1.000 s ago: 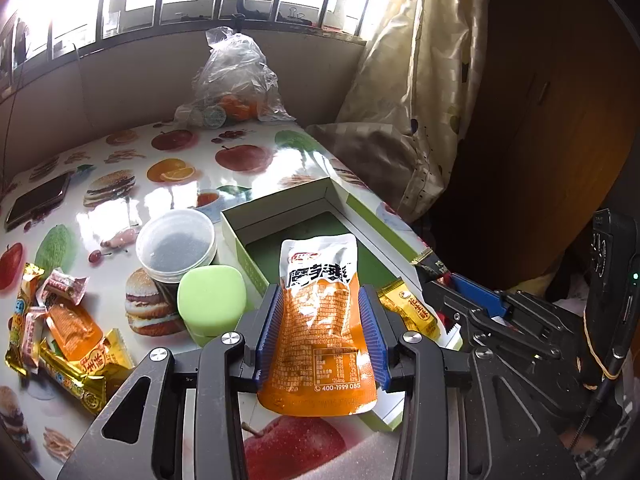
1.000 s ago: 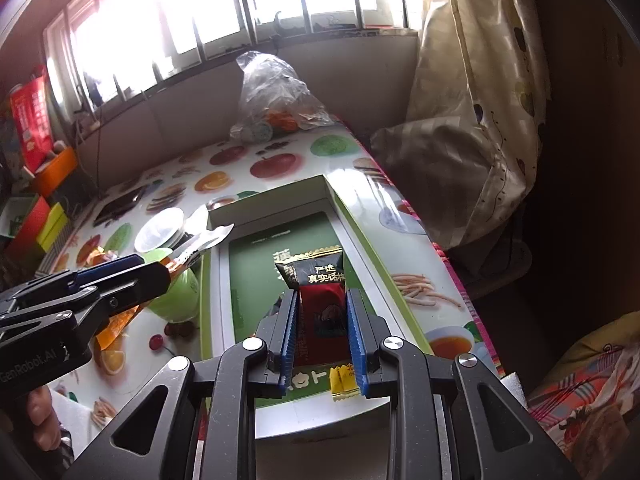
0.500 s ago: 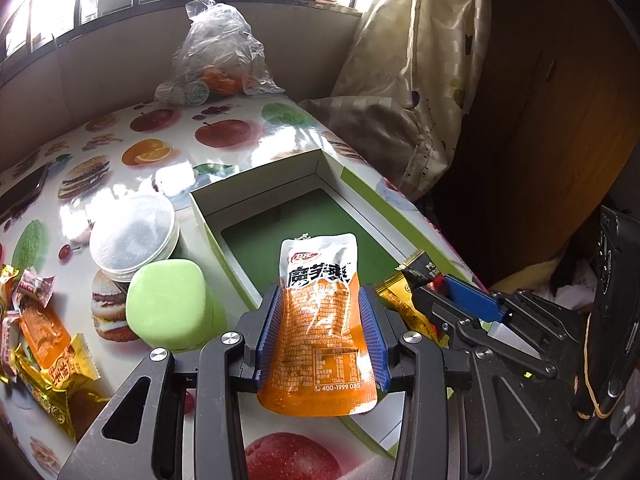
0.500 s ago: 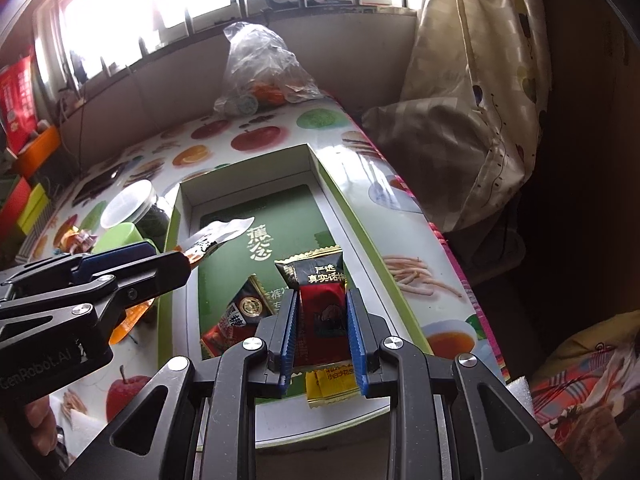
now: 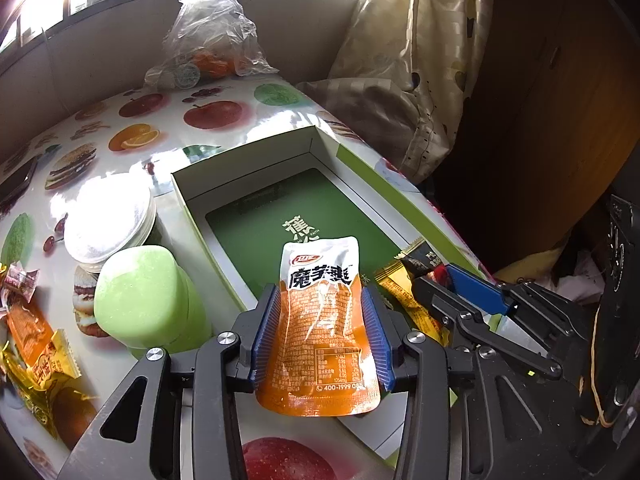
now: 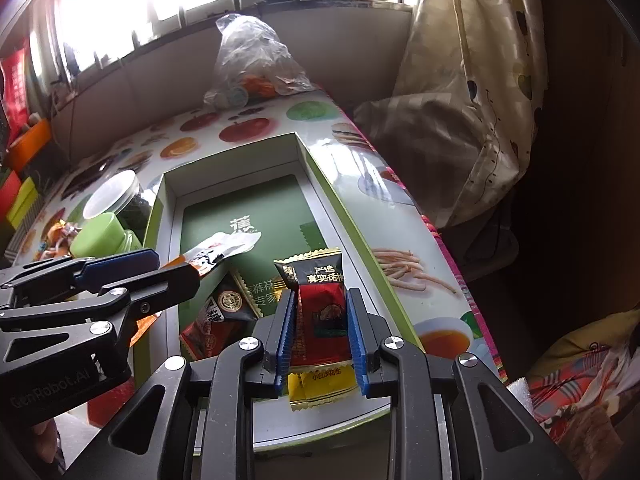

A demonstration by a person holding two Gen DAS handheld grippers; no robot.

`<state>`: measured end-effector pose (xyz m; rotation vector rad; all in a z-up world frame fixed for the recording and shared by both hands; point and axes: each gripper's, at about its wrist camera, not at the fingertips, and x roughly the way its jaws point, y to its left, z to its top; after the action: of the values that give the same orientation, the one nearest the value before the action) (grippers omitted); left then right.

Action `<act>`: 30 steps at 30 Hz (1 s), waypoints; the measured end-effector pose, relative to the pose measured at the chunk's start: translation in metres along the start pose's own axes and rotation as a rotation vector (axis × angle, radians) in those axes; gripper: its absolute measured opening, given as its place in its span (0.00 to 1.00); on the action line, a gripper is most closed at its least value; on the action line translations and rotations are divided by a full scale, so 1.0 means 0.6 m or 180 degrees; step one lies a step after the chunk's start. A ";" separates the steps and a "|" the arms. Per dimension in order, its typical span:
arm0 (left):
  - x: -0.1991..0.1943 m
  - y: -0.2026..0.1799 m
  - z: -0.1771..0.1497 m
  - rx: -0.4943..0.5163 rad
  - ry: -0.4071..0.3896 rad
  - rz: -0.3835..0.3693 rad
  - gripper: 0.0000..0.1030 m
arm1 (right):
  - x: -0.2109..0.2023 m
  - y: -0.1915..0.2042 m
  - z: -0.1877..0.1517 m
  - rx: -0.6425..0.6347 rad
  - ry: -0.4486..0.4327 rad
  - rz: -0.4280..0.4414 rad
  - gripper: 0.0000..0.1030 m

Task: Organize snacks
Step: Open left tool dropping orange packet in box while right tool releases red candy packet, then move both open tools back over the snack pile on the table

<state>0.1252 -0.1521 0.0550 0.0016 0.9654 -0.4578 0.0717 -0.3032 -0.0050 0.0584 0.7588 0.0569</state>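
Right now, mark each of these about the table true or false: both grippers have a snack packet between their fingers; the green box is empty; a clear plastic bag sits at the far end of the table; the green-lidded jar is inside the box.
1. Both grippers have a packet between their fingers. True: the left gripper, its jaws opening, has the orange pouch between them; the right gripper is shut on the red and black packet.
2. The green box is empty. False: packets already lie in its near end.
3. A clear plastic bag sits at the far end. True.
4. The green-lidded jar is inside the box. False: it stands on the table beside the box.
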 end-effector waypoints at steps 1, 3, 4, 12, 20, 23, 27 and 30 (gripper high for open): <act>0.001 0.000 0.000 0.0004 0.0000 0.0001 0.42 | 0.000 0.000 0.000 0.0001 0.0000 0.0007 0.23; 0.001 0.000 -0.001 0.0005 -0.0002 0.0010 0.43 | 0.000 0.000 0.000 -0.0001 0.0006 0.0015 0.23; 0.001 0.000 -0.002 -0.0004 0.0001 0.0006 0.44 | 0.000 0.000 0.000 0.0001 0.0006 0.0015 0.25; 0.000 0.001 -0.003 0.0012 0.0012 0.0000 0.46 | -0.003 0.005 -0.001 -0.0003 0.0018 -0.0025 0.31; -0.020 0.004 -0.007 0.0003 -0.0059 0.0002 0.48 | -0.017 0.008 -0.004 -0.0038 -0.0019 -0.0086 0.38; -0.038 0.005 -0.009 -0.0009 -0.0132 0.0000 0.48 | -0.024 0.010 -0.004 -0.0035 -0.0044 -0.0085 0.39; -0.056 0.009 -0.010 -0.0014 -0.0208 0.0014 0.48 | -0.033 0.017 -0.004 -0.0055 -0.0064 -0.0107 0.40; -0.067 0.013 -0.012 -0.0038 -0.0236 0.0019 0.48 | -0.041 0.024 -0.004 -0.0060 -0.0088 -0.0100 0.40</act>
<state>0.1030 -0.1286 0.0809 -0.0231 0.8951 -0.4435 0.0517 -0.2909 0.0111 0.0294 0.7313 0.0332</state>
